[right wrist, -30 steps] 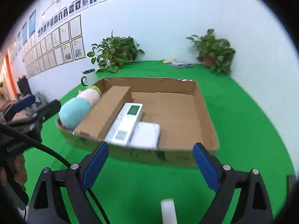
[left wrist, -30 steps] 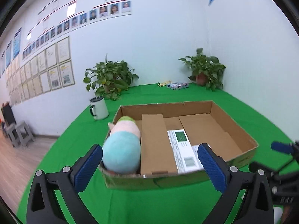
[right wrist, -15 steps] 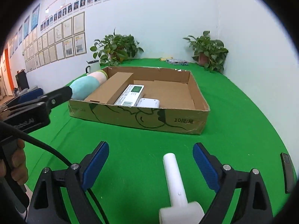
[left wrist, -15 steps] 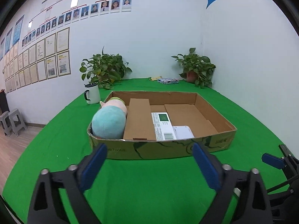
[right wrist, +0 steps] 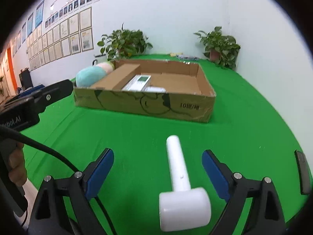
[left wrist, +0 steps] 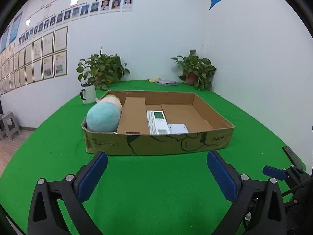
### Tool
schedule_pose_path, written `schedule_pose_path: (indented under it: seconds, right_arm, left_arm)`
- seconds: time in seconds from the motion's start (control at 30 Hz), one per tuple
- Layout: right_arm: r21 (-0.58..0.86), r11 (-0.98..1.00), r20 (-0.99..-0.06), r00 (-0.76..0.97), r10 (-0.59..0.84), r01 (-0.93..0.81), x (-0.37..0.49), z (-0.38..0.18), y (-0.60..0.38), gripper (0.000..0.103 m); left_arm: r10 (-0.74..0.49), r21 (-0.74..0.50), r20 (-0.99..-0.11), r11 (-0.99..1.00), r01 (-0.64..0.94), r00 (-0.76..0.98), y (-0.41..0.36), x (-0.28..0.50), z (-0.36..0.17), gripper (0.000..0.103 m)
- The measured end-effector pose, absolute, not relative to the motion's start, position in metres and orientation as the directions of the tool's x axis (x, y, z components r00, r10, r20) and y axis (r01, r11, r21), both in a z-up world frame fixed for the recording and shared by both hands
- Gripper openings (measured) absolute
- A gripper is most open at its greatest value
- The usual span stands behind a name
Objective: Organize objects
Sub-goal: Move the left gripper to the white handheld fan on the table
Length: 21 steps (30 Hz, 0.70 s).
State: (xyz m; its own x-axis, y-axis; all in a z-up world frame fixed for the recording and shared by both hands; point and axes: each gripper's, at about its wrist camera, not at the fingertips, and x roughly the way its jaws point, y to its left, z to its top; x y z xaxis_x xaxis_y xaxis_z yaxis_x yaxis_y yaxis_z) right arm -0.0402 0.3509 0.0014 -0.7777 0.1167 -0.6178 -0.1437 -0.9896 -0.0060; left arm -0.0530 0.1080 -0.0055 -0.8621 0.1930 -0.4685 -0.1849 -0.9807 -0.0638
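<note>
A shallow cardboard box stands on the green table. It holds a teal and pink plush toy, a long brown carton, a white remote-like device and a small white box. A white mallet lies on the cloth between my right gripper's open fingers. My left gripper is open and empty, in front of the box.
A white mug and a potted plant stand behind the box on the left. Another plant and small packets are at the back right. A black item lies at the table's right edge. Stools stand on the floor left.
Both grippers have pulled back from the box toward the table's near edge. The white mallet has come into the right wrist view, now between the right fingers.
</note>
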Motion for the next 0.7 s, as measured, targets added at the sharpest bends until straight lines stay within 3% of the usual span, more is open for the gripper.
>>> schedule_pose_path:
  seconds: [0.2,0.3,0.47,0.57,0.6,0.7]
  right_arm:
    - [0.011,-0.992,-0.633,-0.769,0.090,-0.126,-0.027,-0.006,0.355,0.092]
    - [0.054,-0.993,-0.638,-0.768,0.050,-0.110,-0.006,-0.013,0.366,0.092]
    - [0.051,-0.987,-0.716,-0.695,0.071,-0.153,0.014,-0.035,0.386,0.091]
    - [0.055,-0.984,-0.737,-0.672,0.077,-0.172,0.013,-0.045,0.389,0.072]
    - [0.053,-0.984,-0.747,-0.661,0.073,-0.169,0.010,-0.048,0.388,0.061]
    - [0.039,-0.985,-0.767,-0.637,0.078,-0.168,0.000,-0.056,0.381,0.055]
  left_arm:
    - [0.226,-0.079,-0.512,-0.973,-0.217,-0.829,0.105,-0.060,-0.015,0.102]
    - [0.259,-0.089,-0.574,-0.963,-0.256,-0.776,0.106,-0.064,-0.031,0.102]
    - [0.378,-0.188,-0.609,-0.923,-0.335,-0.698,0.109,-0.069,-0.055,0.102]
    - [0.480,-0.284,-0.627,-0.875,-0.393,-0.614,0.117,-0.076,-0.068,0.102]
    - [0.496,-0.303,-0.634,-0.865,-0.400,-0.594,0.120,-0.079,-0.071,0.102]
    - [0.549,-0.364,-0.644,-0.832,-0.418,-0.532,0.125,-0.092,-0.078,0.102]
